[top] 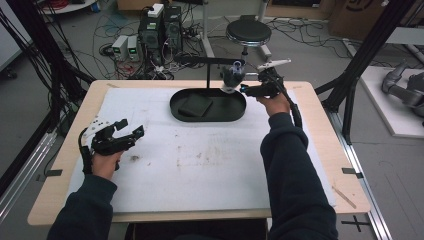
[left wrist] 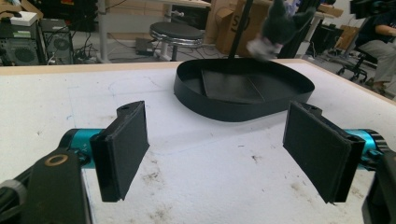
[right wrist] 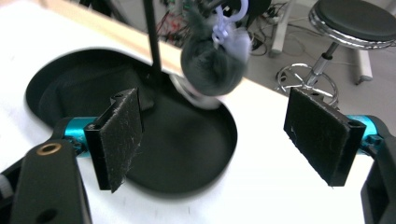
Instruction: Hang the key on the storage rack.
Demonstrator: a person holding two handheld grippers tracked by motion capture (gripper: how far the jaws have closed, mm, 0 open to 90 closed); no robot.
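Step in hand, as I judge it: hanging the grey plush keychain (right wrist: 212, 58) on the black stand (top: 209, 61) looks done. The plush hangs by its pale clip from the stand's arm, above the oval tray (top: 207, 116). Right gripper (top: 245, 89) sits just beside the plush, jaws apart, nothing between them. Left gripper (top: 131, 131) rests well away from the stand, jaws apart and empty. Next move likely calls for drawing the right gripper clear without brushing the plush.

Both forearms wear dark navy sleeves. Each hand carries a black tool: the left tool (top: 134, 131) bears a white-marked plate, the right tool (top: 243, 89), beside the black tray (top: 176, 111), a grey plate and black cable. Teal collars back flat, black-padded jaws.
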